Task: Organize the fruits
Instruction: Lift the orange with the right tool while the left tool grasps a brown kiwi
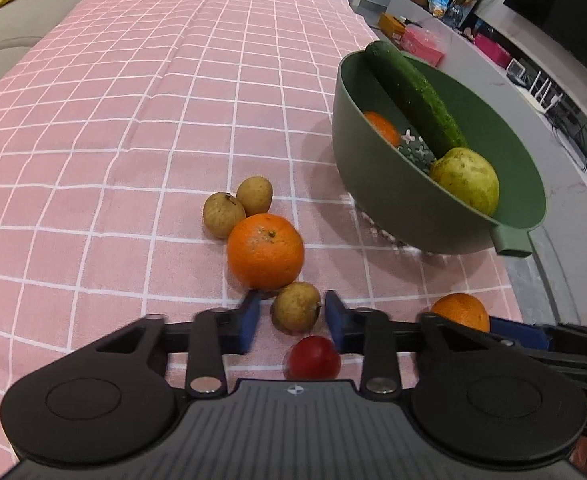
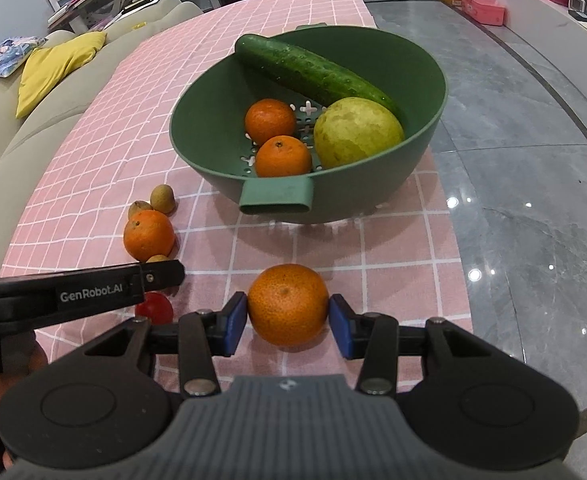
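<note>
My left gripper (image 1: 293,322) is open around a brown longan (image 1: 296,306) on the pink checked cloth, pads not touching it. A red fruit (image 1: 313,358) lies just below, an orange (image 1: 265,251) and two more longans (image 1: 237,204) just beyond. My right gripper (image 2: 288,322) has its blue pads against both sides of an orange (image 2: 288,310) resting on the cloth. The green colander bowl (image 2: 277,196) holds a cucumber (image 2: 313,70), a pear (image 2: 357,132) and two oranges (image 2: 277,140). The bowl also shows in the left wrist view (image 1: 393,208).
The table's right edge runs close to the bowl, with grey tiled floor (image 2: 533,200) beyond. A sofa with a yellow cushion (image 2: 57,68) lines the left side. The left gripper's body (image 2: 77,292) reaches in at the left of the right wrist view.
</note>
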A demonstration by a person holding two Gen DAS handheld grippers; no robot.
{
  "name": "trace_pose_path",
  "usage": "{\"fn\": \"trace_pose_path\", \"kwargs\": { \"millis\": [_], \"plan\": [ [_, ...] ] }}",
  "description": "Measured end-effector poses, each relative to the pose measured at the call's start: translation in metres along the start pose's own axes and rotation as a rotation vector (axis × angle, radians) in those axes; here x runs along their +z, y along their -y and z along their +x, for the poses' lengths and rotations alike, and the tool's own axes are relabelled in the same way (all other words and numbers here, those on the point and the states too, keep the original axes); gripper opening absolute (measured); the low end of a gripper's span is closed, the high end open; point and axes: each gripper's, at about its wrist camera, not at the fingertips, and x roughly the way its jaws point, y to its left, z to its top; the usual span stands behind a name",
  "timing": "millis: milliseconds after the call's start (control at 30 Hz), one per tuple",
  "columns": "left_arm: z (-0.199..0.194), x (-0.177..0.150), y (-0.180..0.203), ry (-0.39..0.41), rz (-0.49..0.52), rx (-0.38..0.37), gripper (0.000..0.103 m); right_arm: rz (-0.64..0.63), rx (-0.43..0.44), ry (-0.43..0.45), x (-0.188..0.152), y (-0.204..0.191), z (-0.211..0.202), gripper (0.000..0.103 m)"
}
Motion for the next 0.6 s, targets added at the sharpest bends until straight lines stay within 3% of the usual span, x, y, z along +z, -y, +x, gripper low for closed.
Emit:
{"fn": "trace_pose_path", "kwargs": {
  "millis": [300,600],
  "plan": [
    [-0.010,-0.003,-0.003,-0.004,0.007,-0.005,0.028,-0.012,-0.002,-0.002,0.000,-0.003,0.001,0.042],
    [-0.050,-0.001,-0.003,0.032,0.056,-0.013,0.028,-0.073,0.000,0.014,-0.002,-0.009,-0.021,0.041]
  ]
}}
